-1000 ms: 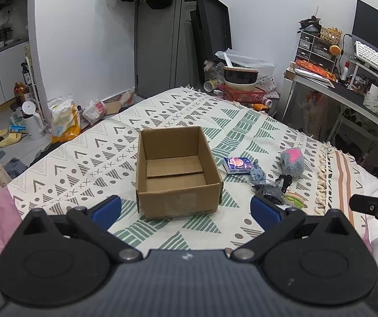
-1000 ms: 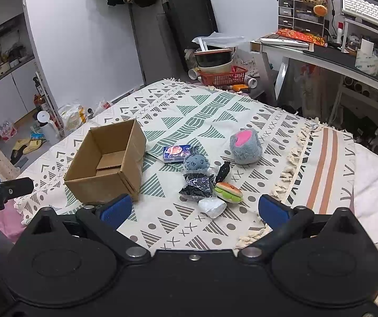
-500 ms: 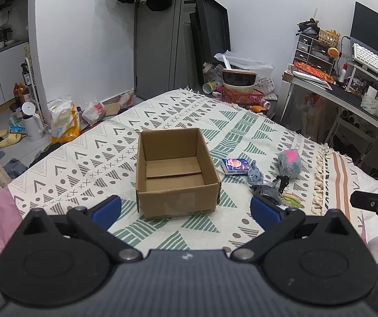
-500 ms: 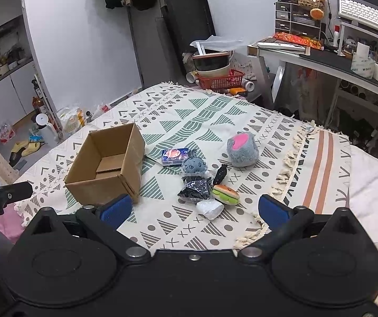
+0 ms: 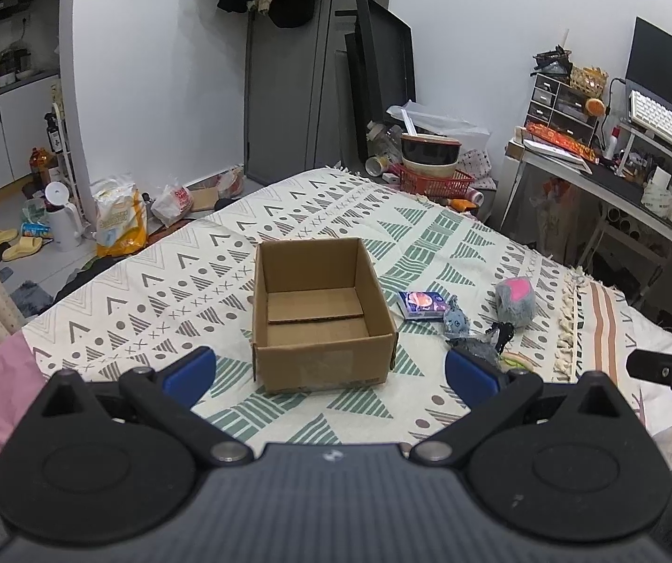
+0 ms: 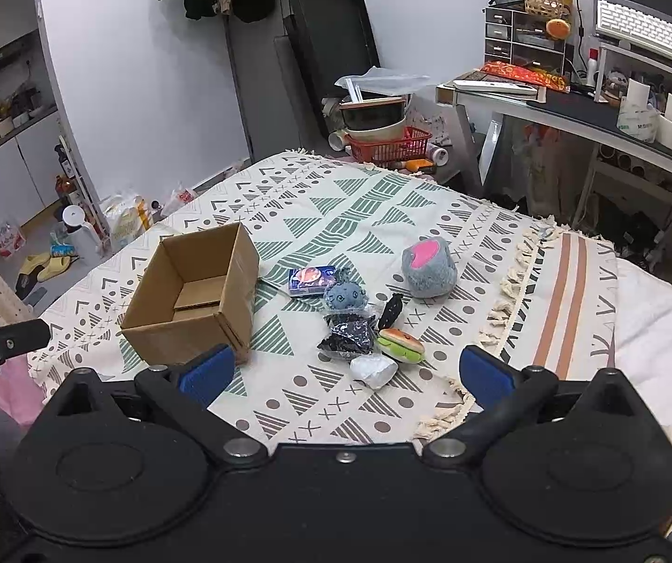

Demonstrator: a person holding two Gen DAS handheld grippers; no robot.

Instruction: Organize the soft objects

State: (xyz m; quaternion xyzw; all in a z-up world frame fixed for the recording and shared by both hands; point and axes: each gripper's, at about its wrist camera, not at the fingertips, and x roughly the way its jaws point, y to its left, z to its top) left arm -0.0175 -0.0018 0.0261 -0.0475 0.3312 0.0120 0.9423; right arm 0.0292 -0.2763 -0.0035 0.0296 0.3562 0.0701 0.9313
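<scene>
Left gripper (image 5: 330, 369) and right gripper (image 6: 343, 370) both spread wide, holding nothing. Cardboard box (image 6: 193, 298) sits open-topped near the blanket (image 6: 369, 216) edge; soft toys (image 6: 366, 314) cluster just beside it, apart from its walls.

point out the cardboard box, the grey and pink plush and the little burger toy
open brown cardboard box (image 6: 237, 277), right wrist view, outer side wall
round grey and pink plush (image 6: 430, 274), right wrist view, grey body
small burger-shaped soft toy (image 6: 400, 342), right wrist view, top bun

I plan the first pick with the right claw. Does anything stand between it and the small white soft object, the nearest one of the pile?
Nothing visible does. The right claw is open, and only bare patterned blanket lies between it and the white soft object. The burger toy touches the object's far side, not the near one.
</scene>
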